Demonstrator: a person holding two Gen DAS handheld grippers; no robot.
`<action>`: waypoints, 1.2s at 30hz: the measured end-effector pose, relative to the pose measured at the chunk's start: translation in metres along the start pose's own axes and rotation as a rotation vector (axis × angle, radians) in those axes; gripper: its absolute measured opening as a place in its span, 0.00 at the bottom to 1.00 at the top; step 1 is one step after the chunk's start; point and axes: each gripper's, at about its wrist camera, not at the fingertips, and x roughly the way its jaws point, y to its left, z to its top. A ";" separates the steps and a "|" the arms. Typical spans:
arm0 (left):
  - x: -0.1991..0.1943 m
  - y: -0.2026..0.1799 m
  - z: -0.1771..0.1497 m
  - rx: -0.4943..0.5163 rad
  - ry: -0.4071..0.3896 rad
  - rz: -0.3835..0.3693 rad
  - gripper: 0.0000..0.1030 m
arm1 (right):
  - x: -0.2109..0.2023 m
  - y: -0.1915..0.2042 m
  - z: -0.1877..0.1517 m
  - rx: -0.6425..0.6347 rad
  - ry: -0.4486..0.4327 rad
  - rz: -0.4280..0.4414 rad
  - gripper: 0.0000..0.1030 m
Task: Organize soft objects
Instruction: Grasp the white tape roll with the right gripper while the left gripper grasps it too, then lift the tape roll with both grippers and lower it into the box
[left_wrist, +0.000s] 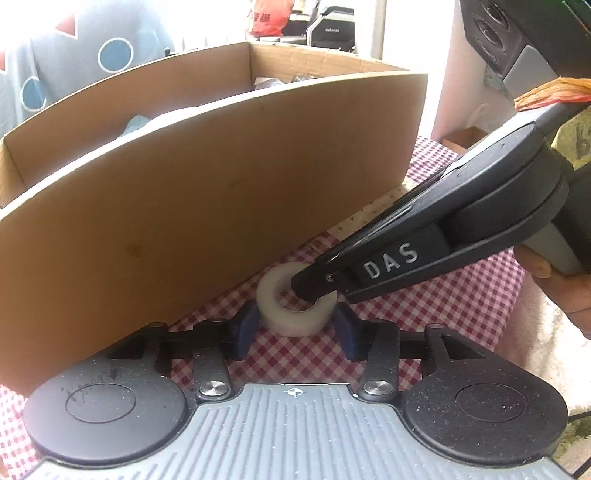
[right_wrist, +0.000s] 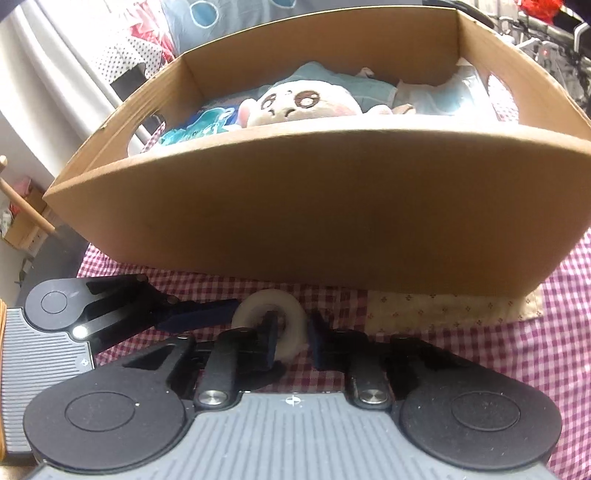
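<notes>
Now tape roll (left_wrist: 295, 306) sits btwn left hand-held gripper (left_wrist: 295, 328) pads, half-open, grip unclear.

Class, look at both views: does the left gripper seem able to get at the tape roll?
Likely yes: the tape roll lies between the left gripper's blue pads, in front of the cardboard box. The right gripper pinches its wall, crowding one side.

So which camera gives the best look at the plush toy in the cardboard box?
The right wrist view. It looks over the cardboard box's front wall, showing the plush toy's face with its embroidered eyes. The left wrist view sits lower and off to one side; there the front wall hides nearly everything, leaving only pale scraps of the contents above the rim.
</notes>
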 end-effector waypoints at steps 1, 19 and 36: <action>0.000 0.000 0.000 0.001 -0.004 0.000 0.43 | 0.000 0.001 0.000 -0.007 -0.002 -0.006 0.18; -0.070 -0.018 0.006 0.050 -0.148 -0.004 0.43 | -0.090 0.021 -0.012 0.016 -0.167 -0.011 0.18; -0.132 -0.014 0.058 0.119 -0.328 0.102 0.43 | -0.146 0.034 0.055 -0.062 -0.333 0.096 0.18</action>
